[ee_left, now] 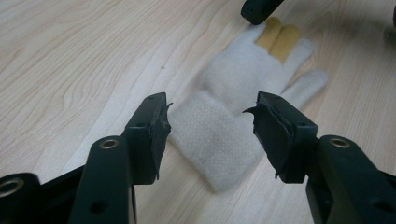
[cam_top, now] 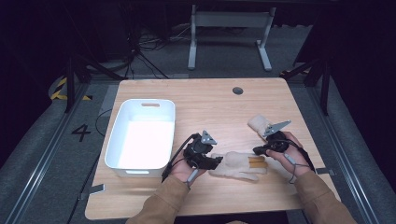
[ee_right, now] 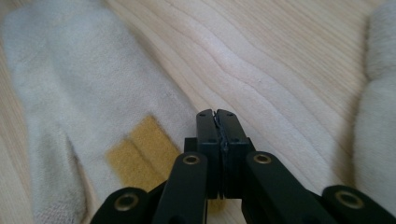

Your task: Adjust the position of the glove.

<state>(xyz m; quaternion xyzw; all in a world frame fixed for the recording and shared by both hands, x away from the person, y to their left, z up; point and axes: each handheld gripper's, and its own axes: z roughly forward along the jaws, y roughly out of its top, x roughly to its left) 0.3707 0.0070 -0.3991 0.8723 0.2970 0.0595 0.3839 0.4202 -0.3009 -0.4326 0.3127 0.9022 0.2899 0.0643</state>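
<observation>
Glove [cam_top: 235, 164] lies flat on the worktop [cam_top: 210, 102], cuff between the open left gripper [ee_left: 210, 122] (apparently lining up a grasp), while the right gripper [ee_right: 217, 113], closed on nothing, rests by its fingertips; next the left should close on the cuff.

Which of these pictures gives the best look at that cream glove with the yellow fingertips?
The left gripper view: the glove lies whole and flat on the table, cuff nearest, yellow tips farthest. The high view shows it small, between the two grippers. The right gripper view shows part of it, very close, with its yellow patches.
</observation>
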